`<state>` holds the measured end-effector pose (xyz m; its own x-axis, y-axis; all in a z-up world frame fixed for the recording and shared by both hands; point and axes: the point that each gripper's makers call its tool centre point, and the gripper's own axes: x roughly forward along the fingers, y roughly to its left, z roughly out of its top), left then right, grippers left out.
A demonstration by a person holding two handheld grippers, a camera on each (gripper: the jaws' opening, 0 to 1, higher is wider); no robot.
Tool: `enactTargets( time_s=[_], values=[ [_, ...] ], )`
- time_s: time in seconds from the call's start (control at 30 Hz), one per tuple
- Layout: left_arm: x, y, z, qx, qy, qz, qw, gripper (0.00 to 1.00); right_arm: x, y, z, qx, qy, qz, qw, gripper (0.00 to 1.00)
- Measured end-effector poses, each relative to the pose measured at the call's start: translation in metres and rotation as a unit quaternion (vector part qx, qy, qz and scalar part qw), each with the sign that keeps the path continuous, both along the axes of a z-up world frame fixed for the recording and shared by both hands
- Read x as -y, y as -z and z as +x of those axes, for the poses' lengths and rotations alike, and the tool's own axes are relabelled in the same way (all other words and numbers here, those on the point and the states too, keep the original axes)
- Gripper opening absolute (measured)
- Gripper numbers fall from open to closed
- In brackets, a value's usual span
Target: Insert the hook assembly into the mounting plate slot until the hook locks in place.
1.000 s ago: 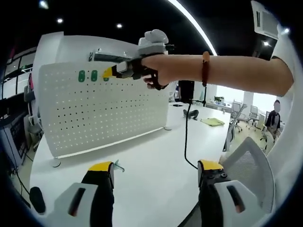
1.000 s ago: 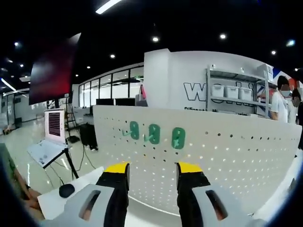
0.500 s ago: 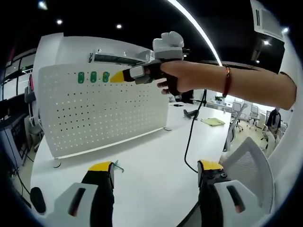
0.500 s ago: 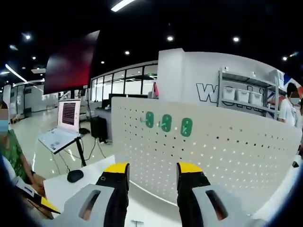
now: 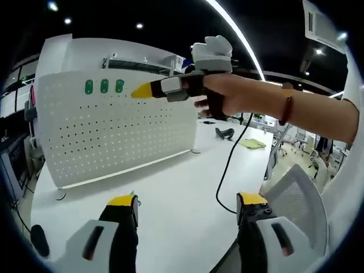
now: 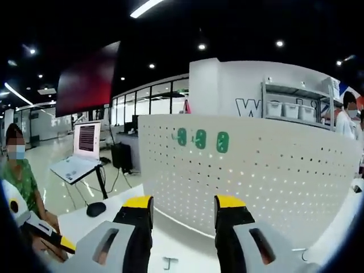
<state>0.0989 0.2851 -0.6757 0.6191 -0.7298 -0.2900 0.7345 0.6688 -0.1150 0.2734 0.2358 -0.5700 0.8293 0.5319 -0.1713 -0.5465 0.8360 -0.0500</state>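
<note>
A white pegboard (image 5: 114, 131) stands upright on the white table (image 5: 182, 182), with three green hooks (image 5: 104, 86) plugged in near its top left. The same hooks (image 6: 200, 139) sit straight ahead of my right gripper (image 6: 183, 202), which is open and empty, off the board. A hand holds that right gripper (image 5: 149, 90) in the air just right of the hooks. My left gripper (image 5: 187, 200) hangs open and empty low over the table. A small loose hook (image 6: 169, 263) lies on the table in front of the board.
A black mouse (image 6: 95, 209) lies at the table's left end. A black cable (image 5: 227, 170) hangs from the right gripper. A mesh chair (image 5: 298, 196) stands at the right. Beyond the table are a laptop on a stand (image 6: 77, 162), a seated person (image 6: 17, 176) and a shelf of bins (image 6: 290, 108).
The right gripper has drawn back from the green hooks and away from the board, which now looks smaller in its view. The left gripper view has shifted slightly.
</note>
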Motion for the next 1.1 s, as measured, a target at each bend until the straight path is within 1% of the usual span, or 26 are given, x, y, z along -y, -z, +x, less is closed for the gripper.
enactTargets(
  time_s=[0.07,0.2,0.27,0.3,0.33,0.4,0.5,0.57,0.67,0.73,0.83,0.9,1.0,1.1],
  values=[
    [0.004,0.001,0.002,0.0,-0.001,0.002,1.0,0.72,0.002,0.003,0.0,-0.002,0.002,-0.008,1.0,0.43],
    [0.009,0.004,0.003,-0.002,0.001,0.006,1.0,0.72,0.006,0.009,-0.005,-0.005,-0.002,-0.005,1.0,0.43],
    [0.012,0.005,0.004,-0.004,0.0,0.003,1.0,0.72,0.01,0.009,-0.008,0.005,0.008,-0.012,0.9999,0.42],
    [0.013,0.007,0.005,-0.006,-0.003,0.0,1.0,0.72,0.01,0.009,-0.01,0.006,0.004,-0.009,0.9999,0.42],
    [0.014,0.008,0.006,-0.008,-0.004,0.0,1.0,0.72,0.01,0.01,-0.011,0.003,-0.003,0.002,1.0,0.43],
    [0.015,0.013,0.007,-0.014,-0.005,0.006,0.9999,0.71,0.011,0.017,-0.014,-0.009,-0.008,-0.005,0.9999,0.45],
    [0.015,0.016,0.009,-0.019,-0.01,0.008,0.9997,0.7,0.013,0.021,-0.019,-0.008,-0.014,-0.002,0.9999,0.46],
    [0.013,0.017,0.011,-0.019,-0.016,0.011,0.9996,0.69,0.015,0.027,-0.022,-0.015,-0.016,-0.001,0.9998,0.46],
    [0.011,0.021,0.016,-0.018,-0.021,0.019,0.9994,0.68,0.016,0.032,-0.028,-0.02,-0.024,-0.002,0.9995,0.46],
    [0.011,0.025,0.02,-0.023,-0.023,0.026,0.9991,0.67,0.016,0.034,-0.032,-0.02,-0.03,-0.004,0.9993,0.47],
    [0.009,0.029,0.027,-0.045,-0.037,0.011,0.9982,0.63,0.019,0.038,-0.035,-0.023,-0.028,-0.005,0.9993,0.46],
    [0.008,0.029,0.032,-0.04,-0.041,0.009,0.9983,0.6,0.021,0.04,-0.038,-0.023,-0.03,-0.007,0.9993,0.46],
    [0.006,0.034,0.04,-0.047,-0.051,0.021,0.9974,0.58,0.025,0.048,-0.04,-0.029,-0.031,-0.01,0.999,0.46],
    [0.007,0.039,0.047,-0.044,-0.051,0.023,0.9975,0.57,0.03,0.052,-0.043,-0.033,-0.029,-0.007,0.999,0.46]
  ],
)
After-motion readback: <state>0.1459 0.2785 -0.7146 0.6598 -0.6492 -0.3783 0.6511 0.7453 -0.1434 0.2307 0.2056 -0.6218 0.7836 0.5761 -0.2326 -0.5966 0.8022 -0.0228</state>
